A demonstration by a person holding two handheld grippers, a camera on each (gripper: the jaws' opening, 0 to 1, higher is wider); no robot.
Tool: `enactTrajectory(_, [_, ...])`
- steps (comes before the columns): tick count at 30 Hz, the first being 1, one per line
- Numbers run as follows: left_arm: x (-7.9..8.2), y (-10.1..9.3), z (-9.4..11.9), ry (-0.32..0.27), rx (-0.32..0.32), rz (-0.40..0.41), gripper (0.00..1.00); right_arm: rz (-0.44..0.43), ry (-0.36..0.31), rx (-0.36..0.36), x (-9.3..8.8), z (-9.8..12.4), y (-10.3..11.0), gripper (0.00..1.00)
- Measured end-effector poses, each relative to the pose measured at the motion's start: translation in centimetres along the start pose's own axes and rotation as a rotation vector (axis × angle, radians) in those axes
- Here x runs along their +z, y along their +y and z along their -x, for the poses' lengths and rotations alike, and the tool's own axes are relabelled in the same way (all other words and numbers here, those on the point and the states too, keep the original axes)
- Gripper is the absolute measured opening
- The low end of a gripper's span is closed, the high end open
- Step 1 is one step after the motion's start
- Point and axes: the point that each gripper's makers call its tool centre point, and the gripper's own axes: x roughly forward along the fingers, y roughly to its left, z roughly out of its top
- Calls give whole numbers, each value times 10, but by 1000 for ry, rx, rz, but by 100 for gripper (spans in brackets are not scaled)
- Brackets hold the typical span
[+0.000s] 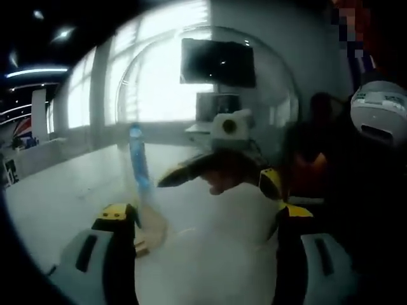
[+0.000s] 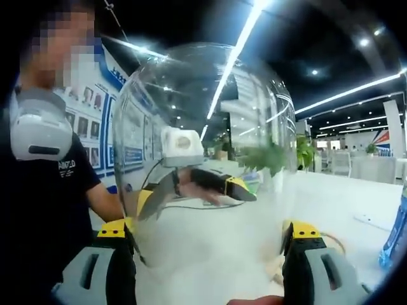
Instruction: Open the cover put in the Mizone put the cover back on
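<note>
Both tongs grip the clear dome cover (image 2: 203,159) from opposite sides: left tongs (image 1: 206,219) and right tongs (image 2: 210,238) spread wide around it, lifted off the white table (image 1: 70,190). Mizone bottle (image 1: 137,159) stands upright behind the dome, with open tabletop around.

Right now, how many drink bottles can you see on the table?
1. A blue bottle stands on the white table, behind the clear dome cover in the left gripper view, at the right gripper view's right edge. Others may be hidden.
</note>
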Motion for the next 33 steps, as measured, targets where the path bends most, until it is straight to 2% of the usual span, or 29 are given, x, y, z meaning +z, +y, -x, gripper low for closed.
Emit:
enactTrajectory(4, [-4, 0, -1, -2, -1, 11, 78, -17, 7, 3, -6, 0, 0, 90])
enactTrajectory(8, [-14, 1, -8, 23, 5, 28, 78, -22, 16, 4, -13, 0, -2, 90])
enactTrajectory(9, [-9, 2, -7, -14, 10, 7, 78, -5, -1, -5, -12, -2, -5, 90])
enactTrajectory(10, [-12, 2, -5, -5, 6, 34, 78, -14, 4, 3, -12, -2, -3, 90])
enactTrajectory(15, [-11, -1, -2, -87, 10, 33, 78, -18, -48, -6, -11, -5, -2, 90])
enactTrajectory(27, [-10, -2, 1, -142, 24, 41, 78, -13, -78, -6, -6, -1, -1, 90])
enactTrajectory(33, [-10, -3, 2, -146, 33, 43, 78, -11, -73, -7, -5, 1, 1, 90])
